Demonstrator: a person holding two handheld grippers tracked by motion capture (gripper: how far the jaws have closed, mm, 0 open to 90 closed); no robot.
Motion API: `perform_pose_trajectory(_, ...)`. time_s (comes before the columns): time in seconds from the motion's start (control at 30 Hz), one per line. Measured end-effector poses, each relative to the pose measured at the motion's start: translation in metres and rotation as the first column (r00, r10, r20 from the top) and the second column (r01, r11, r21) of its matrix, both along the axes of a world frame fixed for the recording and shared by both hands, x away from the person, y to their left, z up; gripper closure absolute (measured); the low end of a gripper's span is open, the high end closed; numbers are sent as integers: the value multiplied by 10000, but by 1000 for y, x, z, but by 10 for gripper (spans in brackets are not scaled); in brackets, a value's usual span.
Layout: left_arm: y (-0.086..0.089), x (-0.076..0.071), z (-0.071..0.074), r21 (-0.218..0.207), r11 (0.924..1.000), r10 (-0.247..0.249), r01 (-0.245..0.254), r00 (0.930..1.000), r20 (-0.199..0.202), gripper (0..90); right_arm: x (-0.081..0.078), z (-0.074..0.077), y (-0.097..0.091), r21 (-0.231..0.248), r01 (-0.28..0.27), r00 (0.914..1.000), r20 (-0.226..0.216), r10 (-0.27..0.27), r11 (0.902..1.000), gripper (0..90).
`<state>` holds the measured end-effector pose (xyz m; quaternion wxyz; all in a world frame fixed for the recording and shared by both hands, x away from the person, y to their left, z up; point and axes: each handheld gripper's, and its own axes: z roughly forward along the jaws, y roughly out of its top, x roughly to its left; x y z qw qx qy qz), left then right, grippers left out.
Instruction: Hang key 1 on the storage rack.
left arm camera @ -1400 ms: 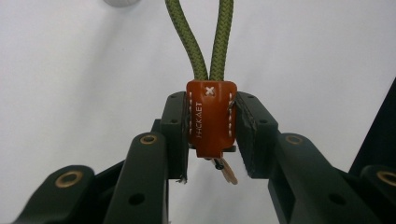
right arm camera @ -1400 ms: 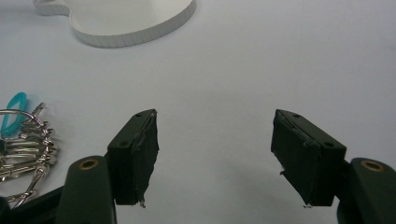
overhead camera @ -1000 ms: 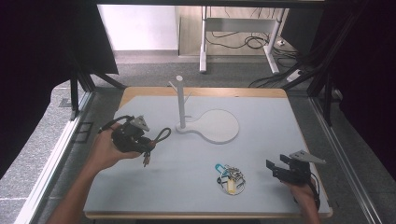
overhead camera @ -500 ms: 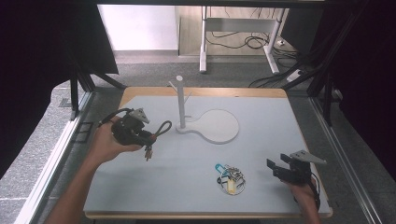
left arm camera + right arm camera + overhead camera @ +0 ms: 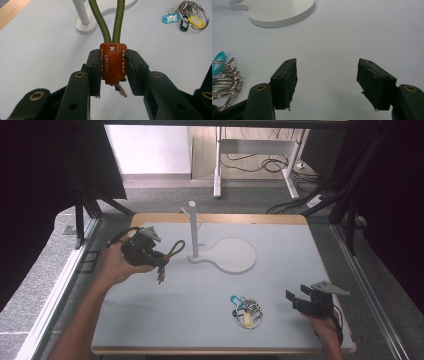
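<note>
Two green cords (image 5: pixel 111 22) — stitched brown tab (image 5: pixel 112 63) between left tool (image 5: pixel 112 72) pads.

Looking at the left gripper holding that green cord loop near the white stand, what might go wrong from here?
1. The left gripper pinches only the brown leather tab of the green cord loop; a tug might pull it free.
2. The loop hangs close to the white stand and could snag a peg or tip the post.
3. The dangling key under the tab may swing and catch.
</note>
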<state>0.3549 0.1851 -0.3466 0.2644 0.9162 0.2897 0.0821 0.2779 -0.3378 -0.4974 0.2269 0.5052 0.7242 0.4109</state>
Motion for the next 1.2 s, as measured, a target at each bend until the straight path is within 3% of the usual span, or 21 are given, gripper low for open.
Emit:
perform_pose_trajectory(0.43, -1, 9, 12, -321, 9994, 152, -149, 9998, 93, 668, 0, 1, 0, 9, 0, 10000, 12, 0, 10000, 327)
perform_pose_trajectory(1.2, -5, 39, 27, -533, 9972, 522, -519, 9986, 30, 669, 0, 2, 0, -38, -49, 10000, 25, 49, 10000, 328)
